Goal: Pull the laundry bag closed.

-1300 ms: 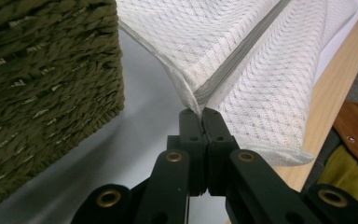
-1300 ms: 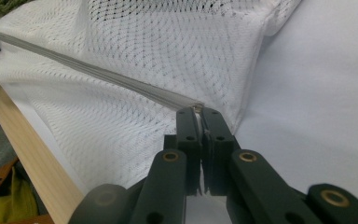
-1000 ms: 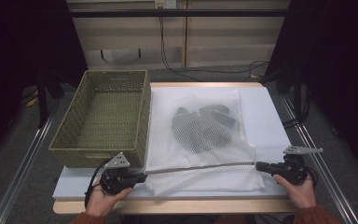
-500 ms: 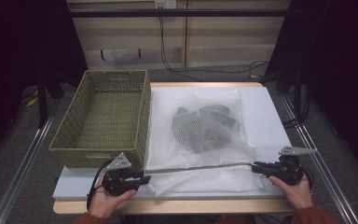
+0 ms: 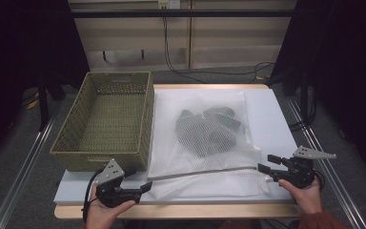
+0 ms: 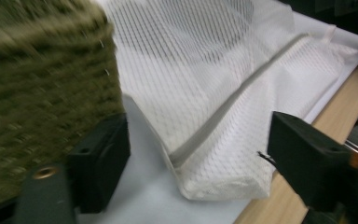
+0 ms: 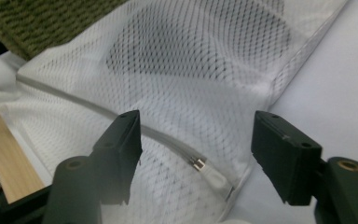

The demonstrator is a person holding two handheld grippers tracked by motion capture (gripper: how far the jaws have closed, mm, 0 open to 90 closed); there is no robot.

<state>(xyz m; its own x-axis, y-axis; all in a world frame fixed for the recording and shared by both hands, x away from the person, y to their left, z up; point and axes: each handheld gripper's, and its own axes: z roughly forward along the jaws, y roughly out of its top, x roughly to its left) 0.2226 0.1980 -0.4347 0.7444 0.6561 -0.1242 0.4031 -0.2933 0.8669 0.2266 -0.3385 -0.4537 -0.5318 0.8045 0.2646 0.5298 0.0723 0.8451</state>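
The surface [image 5: 271, 107] is white with a wooden front edge. On it, at 9 o'clock, stands a green woven basket [image 5: 107, 119]; just beside, toward 3 o'clock, lies a white mesh bag [image 5: 205, 138] with dark clothes inside.

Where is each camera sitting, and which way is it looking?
High view: above the person's side, looking forward and down on the table; both hands, the left gripper and the right gripper show.
Left gripper view: rides the left gripper, looking past its open jaws at the mesh bag and basket.
Right gripper view: rides the right gripper, looking at the bag's zipper.
All three share the mesh bag and basket.
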